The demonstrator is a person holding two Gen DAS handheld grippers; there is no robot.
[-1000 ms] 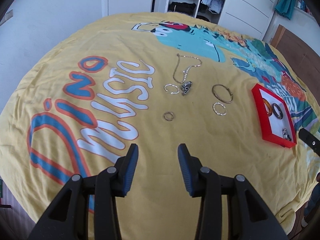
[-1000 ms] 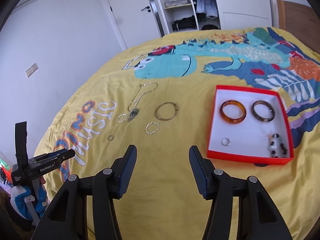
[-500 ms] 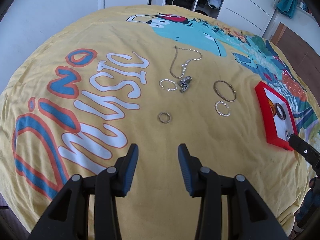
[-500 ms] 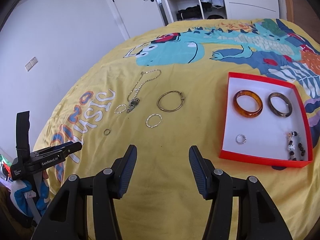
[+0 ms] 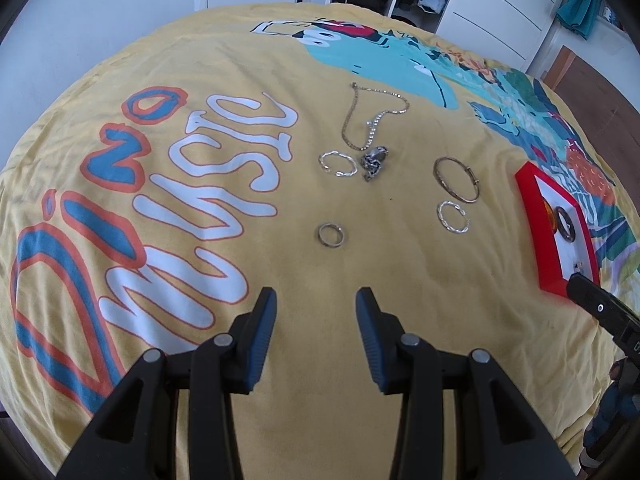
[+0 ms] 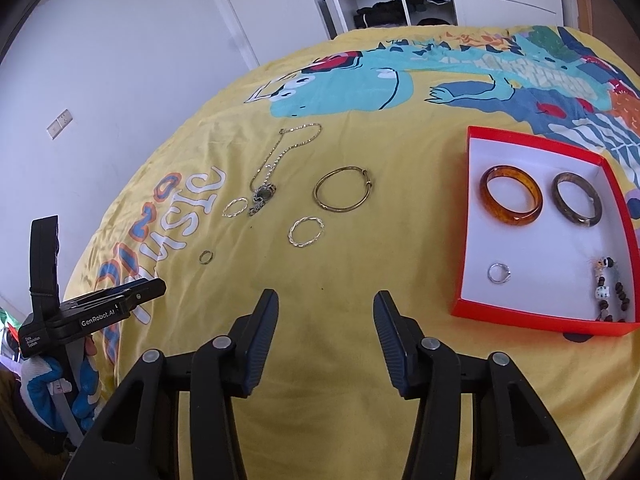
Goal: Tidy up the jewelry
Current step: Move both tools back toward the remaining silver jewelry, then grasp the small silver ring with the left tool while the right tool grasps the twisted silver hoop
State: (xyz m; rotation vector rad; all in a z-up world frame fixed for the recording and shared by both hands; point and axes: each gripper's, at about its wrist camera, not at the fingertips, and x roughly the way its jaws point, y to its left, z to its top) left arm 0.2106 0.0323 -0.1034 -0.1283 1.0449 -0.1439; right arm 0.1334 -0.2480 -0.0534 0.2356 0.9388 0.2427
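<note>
Both grippers, left (image 5: 316, 320) spread and empty, right (image 6: 326, 324) empty with jaws just closing slightly, hang over the yellow printed bedspread (image 6: 360, 380), a small metal ring (image 5: 330, 235), twisted silver hoops and thin chain necklace (image 5: 370, 122) ahead, red white-lined box (image 6: 466, 216) rightward.

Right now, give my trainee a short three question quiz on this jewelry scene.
1. True or false: the amber bangle lies inside the red box.
2. How many pieces still lie loose on the yellow bedspread?
3. Which lies nearest the left tongs: A the small ring, B the chain necklace, C the brass bangle?

Key: 1 true. 2 five. 3 A.
</note>
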